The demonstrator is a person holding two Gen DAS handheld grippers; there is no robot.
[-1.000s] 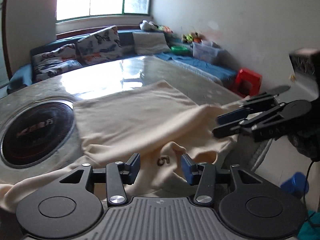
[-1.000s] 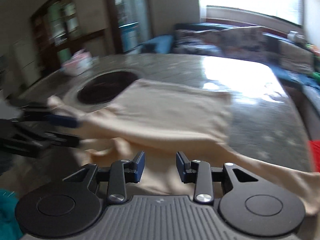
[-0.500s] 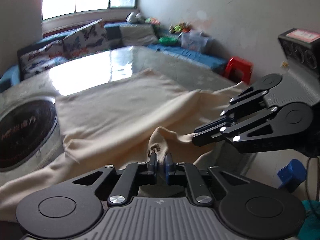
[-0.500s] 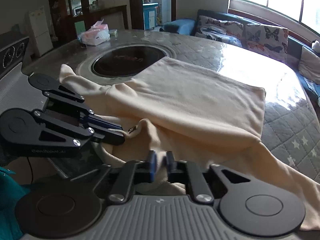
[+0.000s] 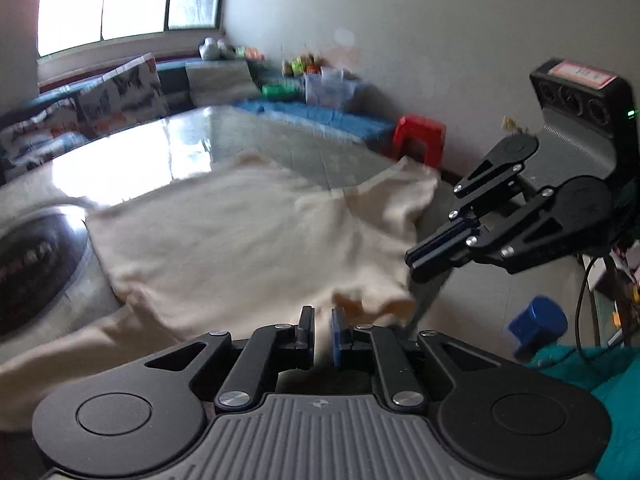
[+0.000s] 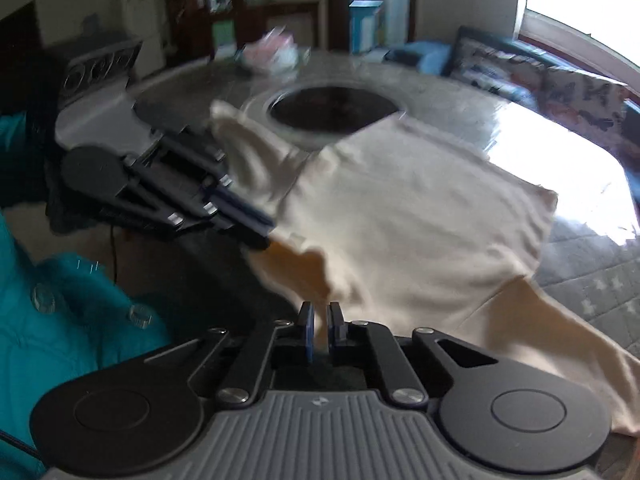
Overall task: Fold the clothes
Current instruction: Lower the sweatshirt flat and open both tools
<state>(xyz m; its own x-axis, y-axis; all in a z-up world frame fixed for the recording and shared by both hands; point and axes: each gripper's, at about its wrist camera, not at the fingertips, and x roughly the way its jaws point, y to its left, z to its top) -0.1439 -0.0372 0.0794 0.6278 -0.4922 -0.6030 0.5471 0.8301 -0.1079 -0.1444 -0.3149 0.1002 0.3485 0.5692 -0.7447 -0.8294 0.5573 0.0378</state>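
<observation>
Cream garment (image 5: 248,240) is spread on the table (image 5: 168,148), its near edge pinched by the nearly closed left gripper (image 5: 321,334) and right gripper (image 6: 319,334). No completed fold is seen; folding appears barely begun.

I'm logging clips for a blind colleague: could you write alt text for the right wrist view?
The right gripper, jaws nearly closed, pinches the near edge of a cream garment spread over a grey round table. On the left, the left gripper clamps another part of that edge, lifted off the table. The picture is motion-blurred.
</observation>
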